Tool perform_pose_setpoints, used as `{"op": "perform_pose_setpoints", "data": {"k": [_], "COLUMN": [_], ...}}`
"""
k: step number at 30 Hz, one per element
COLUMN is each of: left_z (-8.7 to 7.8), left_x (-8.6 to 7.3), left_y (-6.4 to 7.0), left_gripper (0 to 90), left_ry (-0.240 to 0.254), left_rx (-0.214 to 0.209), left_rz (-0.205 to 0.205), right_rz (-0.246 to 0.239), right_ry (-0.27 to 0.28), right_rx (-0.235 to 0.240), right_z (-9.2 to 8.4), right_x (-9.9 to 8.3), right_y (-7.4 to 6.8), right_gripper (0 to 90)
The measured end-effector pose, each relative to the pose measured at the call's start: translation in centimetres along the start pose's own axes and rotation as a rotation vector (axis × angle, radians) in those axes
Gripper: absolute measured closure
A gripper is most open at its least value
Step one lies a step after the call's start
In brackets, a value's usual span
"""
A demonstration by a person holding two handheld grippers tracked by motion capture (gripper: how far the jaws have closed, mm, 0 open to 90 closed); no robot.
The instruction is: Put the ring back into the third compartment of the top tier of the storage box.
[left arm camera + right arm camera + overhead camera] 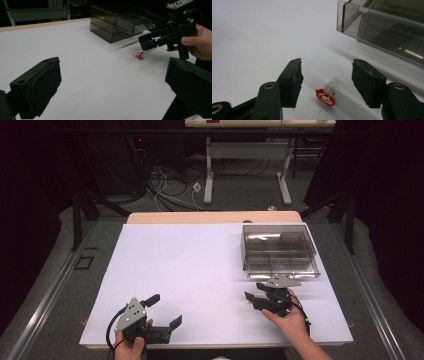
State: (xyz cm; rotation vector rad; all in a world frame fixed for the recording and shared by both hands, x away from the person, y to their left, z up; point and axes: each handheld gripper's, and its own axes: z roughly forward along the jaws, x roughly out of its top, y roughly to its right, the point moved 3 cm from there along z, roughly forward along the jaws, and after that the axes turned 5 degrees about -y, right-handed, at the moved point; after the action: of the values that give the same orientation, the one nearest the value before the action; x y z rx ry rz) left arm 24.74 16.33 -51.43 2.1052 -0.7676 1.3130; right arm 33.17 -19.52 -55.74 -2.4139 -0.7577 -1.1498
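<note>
High view: the left gripper (162,312) is resting near the front edge of the white table (190,270), jaws spread wide and empty. The right gripper (259,296) is hovering just in front of the smoky plastic organizer box (279,251), which is sitting at the table's far right.

Left gripper view: a small clear part with a red end (139,55) is lying on the table, just below the right gripper's tips and in front of the box.

Right gripper view: the part (327,92) is lying on its side between the parted jaws, touching neither. The red disc is facing the camera; the clear stub is pointing away.

Handling judgement: the part is appearing light, rigid and smooth, so it is likely to roll or flick away. Grip across the clear stub, close behind the disc, closing slowly.
</note>
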Motion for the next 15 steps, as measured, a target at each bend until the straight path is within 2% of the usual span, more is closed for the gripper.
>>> {"op": "perform_pose_setpoints", "data": {"k": [1,4,15], "left_z": [0.00,0.04,0.12], "left_x": [0.00,-0.02,-0.04], "left_y": [0.00,-0.01,0.00], "left_gripper": [0.4,0.4,0.5], "left_ry": [0.000,-0.003,-0.010], "left_rx": [0.000,-0.001,-0.004], "left_rz": [-0.001,-0.001,0.004], "right_rz": [-0.007,-0.009,0.046], "right_ry": [-0.020,-0.033,-0.078], "right_rx": [-0.004,0.001,0.017], "right_z": [0.14,0.45,0.99], "right_x": [-0.14,-0.33,-0.92], "right_y": [0.02,-0.10,0.15], "right_gripper": [41.2,41.4,42.0]}}
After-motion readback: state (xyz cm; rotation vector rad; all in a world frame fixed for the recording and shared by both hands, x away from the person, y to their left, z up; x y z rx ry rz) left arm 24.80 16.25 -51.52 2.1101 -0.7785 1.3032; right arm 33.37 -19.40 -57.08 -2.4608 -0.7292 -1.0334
